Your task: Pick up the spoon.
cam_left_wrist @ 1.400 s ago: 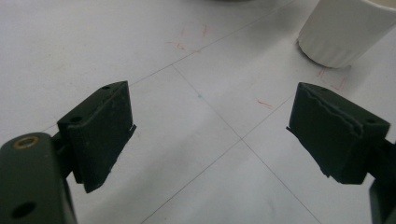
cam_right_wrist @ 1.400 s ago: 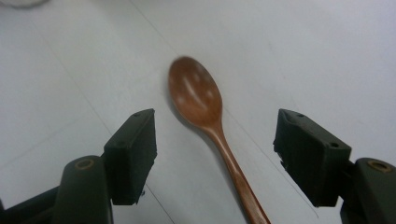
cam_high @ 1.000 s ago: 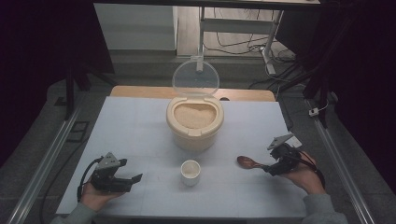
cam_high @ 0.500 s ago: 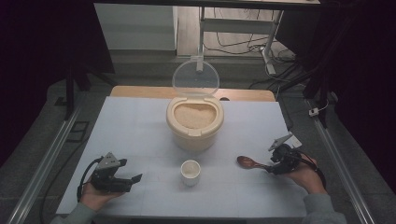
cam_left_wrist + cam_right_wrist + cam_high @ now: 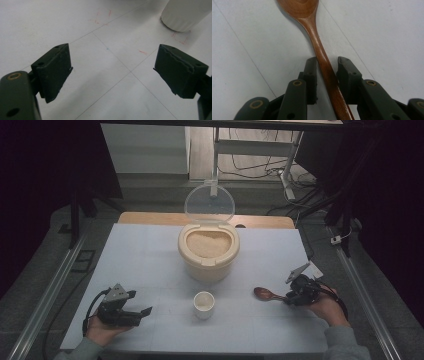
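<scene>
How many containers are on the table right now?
2: a beige rice bin with its clear lid raised, at the table's centre, and a small white cup just in front of it.

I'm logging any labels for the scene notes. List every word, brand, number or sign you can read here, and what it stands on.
None can be read.
Rice container: no label or print that shows.
White cup: plain.
Wooden spoon: plain wood, no stamp.
Table sheet: thin grid lines and a few red pen marks, strokes and not letters or digits.
Left tool and right tool: black, unmarked.
</scene>
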`<action>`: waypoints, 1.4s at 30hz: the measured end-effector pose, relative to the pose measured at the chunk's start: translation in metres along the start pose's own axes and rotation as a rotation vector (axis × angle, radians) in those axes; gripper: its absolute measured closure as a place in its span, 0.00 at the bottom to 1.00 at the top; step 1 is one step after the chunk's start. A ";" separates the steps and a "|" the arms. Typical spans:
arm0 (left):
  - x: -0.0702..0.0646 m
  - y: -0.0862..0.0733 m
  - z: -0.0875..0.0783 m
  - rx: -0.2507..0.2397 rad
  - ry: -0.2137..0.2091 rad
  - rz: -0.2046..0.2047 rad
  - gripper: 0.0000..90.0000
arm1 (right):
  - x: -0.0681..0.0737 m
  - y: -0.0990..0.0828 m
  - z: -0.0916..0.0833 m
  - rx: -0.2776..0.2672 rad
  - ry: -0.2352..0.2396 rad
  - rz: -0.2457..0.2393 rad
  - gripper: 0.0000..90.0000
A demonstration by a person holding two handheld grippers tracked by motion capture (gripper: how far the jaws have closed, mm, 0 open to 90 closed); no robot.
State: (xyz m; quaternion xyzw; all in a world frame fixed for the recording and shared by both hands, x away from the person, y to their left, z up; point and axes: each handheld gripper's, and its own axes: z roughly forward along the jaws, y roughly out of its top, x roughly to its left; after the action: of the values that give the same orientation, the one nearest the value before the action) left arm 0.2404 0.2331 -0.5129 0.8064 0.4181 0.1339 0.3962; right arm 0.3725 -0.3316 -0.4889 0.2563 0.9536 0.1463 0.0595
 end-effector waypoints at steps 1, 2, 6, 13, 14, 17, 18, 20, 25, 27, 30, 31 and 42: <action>0.000 0.000 0.000 0.001 0.000 0.000 0.15 | 0.000 0.000 0.000 0.001 0.004 -0.013 0.82; 0.000 0.000 0.000 0.000 0.001 0.000 0.15 | 0.001 0.001 0.000 0.002 0.007 -0.026 0.84; 0.000 -0.001 0.000 -0.001 0.002 -0.004 0.15 | 0.004 0.005 0.000 0.030 0.000 -0.095 0.89; 0.001 -0.001 0.000 0.001 0.005 -0.004 0.15 | 0.008 0.005 -0.001 0.030 -0.029 -0.135 0.89; 0.001 -0.001 0.000 0.001 0.005 -0.006 0.15 | 0.008 0.005 -0.001 0.030 -0.029 -0.135 0.89; 0.001 -0.001 0.000 0.000 0.005 -0.007 0.16 | 0.011 0.003 -0.002 0.015 -0.039 -0.136 0.90; 0.001 -0.001 0.000 0.001 0.007 -0.007 0.16 | 0.013 0.002 -0.004 -0.009 -0.042 -0.132 0.90; 0.001 -0.001 0.000 0.001 0.008 -0.007 0.16 | 0.016 0.002 -0.008 -0.038 -0.047 -0.127 0.90; 0.001 -0.001 0.000 0.005 0.010 -0.007 0.16 | 0.025 0.006 -0.019 -0.109 -0.056 -0.139 0.90; 0.001 -0.001 0.000 0.004 0.010 -0.007 0.16 | 0.031 0.009 -0.024 -0.145 -0.054 -0.146 0.90; 0.002 -0.001 -0.001 0.002 0.012 -0.007 0.16 | 0.041 0.015 -0.032 -0.199 -0.063 -0.155 0.90; 0.002 -0.001 -0.001 0.002 0.012 -0.007 0.16 | 0.044 0.017 -0.034 -0.214 -0.062 -0.160 0.90; 0.001 0.000 0.000 0.007 0.008 -0.008 0.16 | 0.069 0.033 -0.040 -0.306 -0.045 -0.186 0.90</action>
State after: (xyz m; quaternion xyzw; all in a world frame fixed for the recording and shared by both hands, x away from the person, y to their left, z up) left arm 0.2413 0.2340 -0.5135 0.8056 0.4233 0.1341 0.3922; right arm 0.3209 -0.2794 -0.4432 0.1585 0.9382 0.2776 0.1324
